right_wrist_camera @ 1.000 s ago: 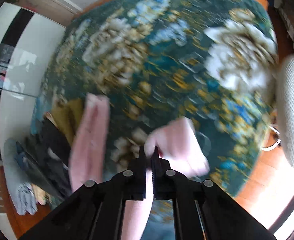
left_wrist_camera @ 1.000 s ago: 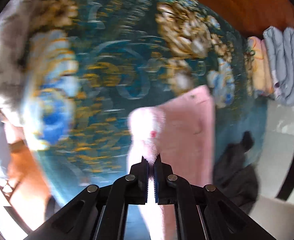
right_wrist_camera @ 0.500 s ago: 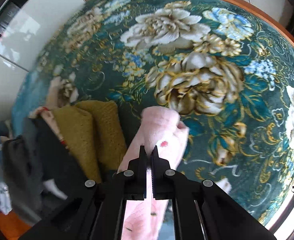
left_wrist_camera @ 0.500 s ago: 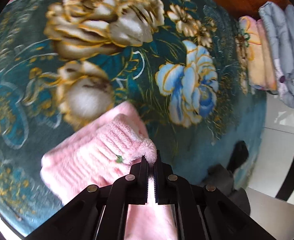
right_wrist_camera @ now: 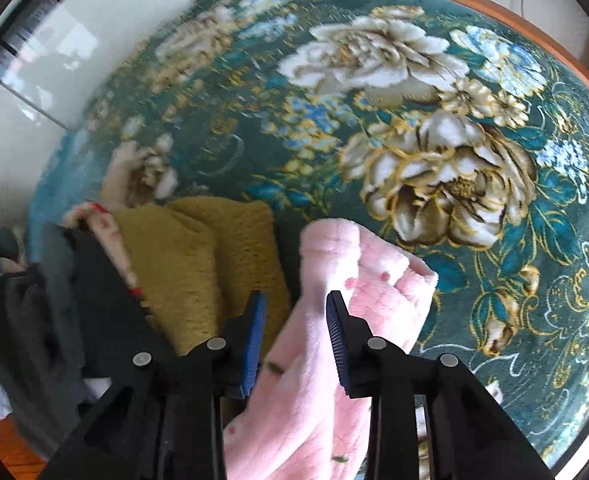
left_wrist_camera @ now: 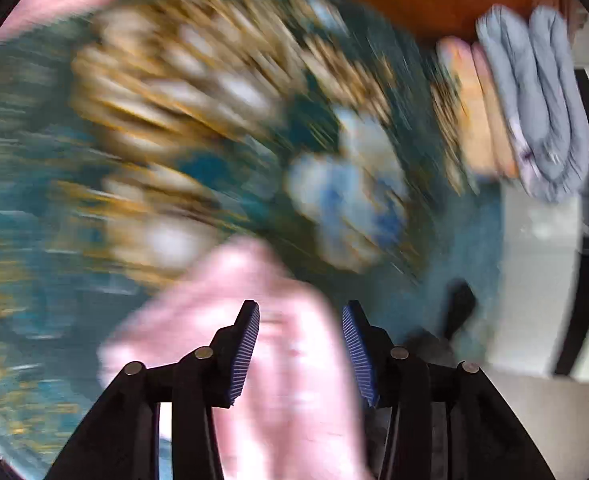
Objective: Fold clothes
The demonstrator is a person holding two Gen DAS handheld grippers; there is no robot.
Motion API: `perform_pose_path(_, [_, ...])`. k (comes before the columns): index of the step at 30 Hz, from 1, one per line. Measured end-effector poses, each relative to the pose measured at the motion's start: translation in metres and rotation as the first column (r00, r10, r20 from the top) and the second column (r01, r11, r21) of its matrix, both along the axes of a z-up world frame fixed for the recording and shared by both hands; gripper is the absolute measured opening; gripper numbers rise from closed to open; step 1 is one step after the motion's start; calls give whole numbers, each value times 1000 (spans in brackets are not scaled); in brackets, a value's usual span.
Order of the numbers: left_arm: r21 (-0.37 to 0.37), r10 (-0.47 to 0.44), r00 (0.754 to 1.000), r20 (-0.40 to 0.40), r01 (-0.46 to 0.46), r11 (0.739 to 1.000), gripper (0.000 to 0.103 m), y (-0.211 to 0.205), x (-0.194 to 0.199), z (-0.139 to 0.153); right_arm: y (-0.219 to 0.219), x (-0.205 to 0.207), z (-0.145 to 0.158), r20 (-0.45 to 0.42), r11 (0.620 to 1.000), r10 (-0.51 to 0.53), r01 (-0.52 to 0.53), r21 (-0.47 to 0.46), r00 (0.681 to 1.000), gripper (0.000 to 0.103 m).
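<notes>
Both grippers, clamped on the pink fleece garment point(right_wrist_camera: 326, 392) a sec ago, now opening: left gripper point(left_wrist_camera: 300, 350) and right gripper point(right_wrist_camera: 294, 336) pads off the fabric, which lies folded over on the floral blanket point(right_wrist_camera: 414, 120) vs. hanging earlier.

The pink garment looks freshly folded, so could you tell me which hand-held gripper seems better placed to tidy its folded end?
Probably the right hand-held gripper: its opening jaws frame the pink garment and its folded end in a sharp view. The left hand-held gripper is opening over it too, but its view is blurred.
</notes>
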State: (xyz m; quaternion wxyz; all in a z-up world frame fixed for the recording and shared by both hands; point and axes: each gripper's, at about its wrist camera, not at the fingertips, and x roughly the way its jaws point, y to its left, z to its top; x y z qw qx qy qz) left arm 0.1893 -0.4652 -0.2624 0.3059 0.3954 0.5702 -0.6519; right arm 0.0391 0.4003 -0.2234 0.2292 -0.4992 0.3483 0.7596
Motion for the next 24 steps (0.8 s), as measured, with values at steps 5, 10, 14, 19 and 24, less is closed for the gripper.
perform_pose_path(5, [123, 111, 992, 54, -117, 986, 46, 23, 70, -49, -18, 69, 6, -95, 991, -58, 45, -126, 994, 49])
perform_pose_path(10, [147, 221, 974, -45, -213, 966, 46, 39, 72, -66, -18, 142, -35, 27, 977, -137, 139, -163, 990, 49])
perform_pose_path(14, [177, 280, 953, -114, -258, 950, 46, 49, 80, -61, -4, 185, -64, 40, 900, -336, 333, -282, 941, 49])
perform_pose_path(19, [169, 279, 951, -135, -255, 952, 54, 53, 95, -52, 6, 178, -77, 22, 892, -369, 361, -274, 929, 49])
perform_pose_path(24, [128, 119, 993, -19, -115, 985, 58, 67, 59, -66, 18, 136, -93, -28, 898, -348, 325, -297, 937, 49])
